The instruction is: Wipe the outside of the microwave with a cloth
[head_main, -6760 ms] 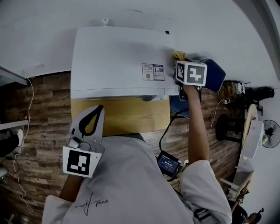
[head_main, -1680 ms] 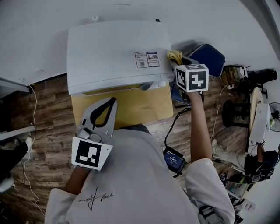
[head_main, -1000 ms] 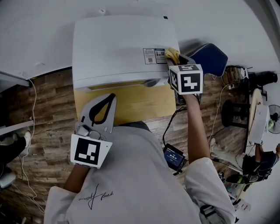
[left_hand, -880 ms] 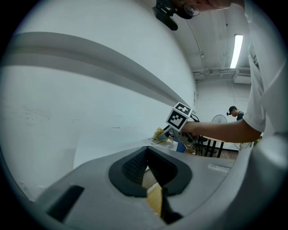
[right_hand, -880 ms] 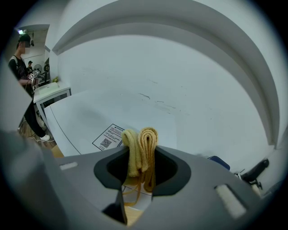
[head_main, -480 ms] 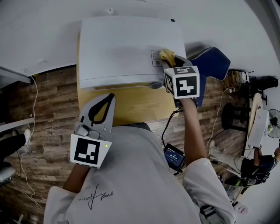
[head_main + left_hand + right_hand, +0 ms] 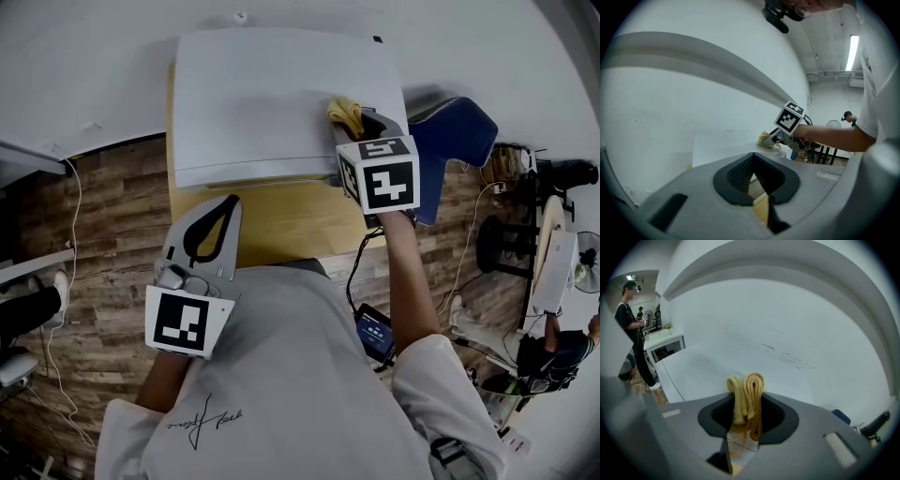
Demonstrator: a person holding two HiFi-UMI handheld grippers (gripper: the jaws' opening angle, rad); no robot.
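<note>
The white microwave (image 7: 272, 94) sits on a yellow wooden stand (image 7: 272, 220) against a pale wall, with plank flooring (image 7: 103, 216) to either side. At 3 o'clock of it is a blue chair (image 7: 450, 141), and a small device with a lit screen (image 7: 375, 330) hangs by the person's hip. In the head view the right gripper's marker cube covers the microwave's front right corner, and the person's white shirt (image 7: 281, 394) fills the 6 o'clock part of the picture.

The right gripper (image 7: 361, 127) is clenched on a folded yellow cloth (image 7: 345, 112), which lies against the microwave's top near its 3 o'clock edge. The left gripper (image 7: 230, 202) hangs over the stand in front of the microwave, jaws closed together on nothing.

The right gripper view shows the cloth (image 7: 747, 394) standing up in two rolled folds between the jaws (the head view gives only a yellow tuft), plus another person (image 7: 628, 310) by a white table (image 7: 663, 341) at 9 o'clock. The left gripper view shows the microwave's side and the cloth (image 7: 768, 139) from the 9 o'clock side.

Half a second ago the cloth sat nearer the 3 o'clock edge, beside a printed label; it has since slid toward 9 o'clock, and the label no longer shows.
</note>
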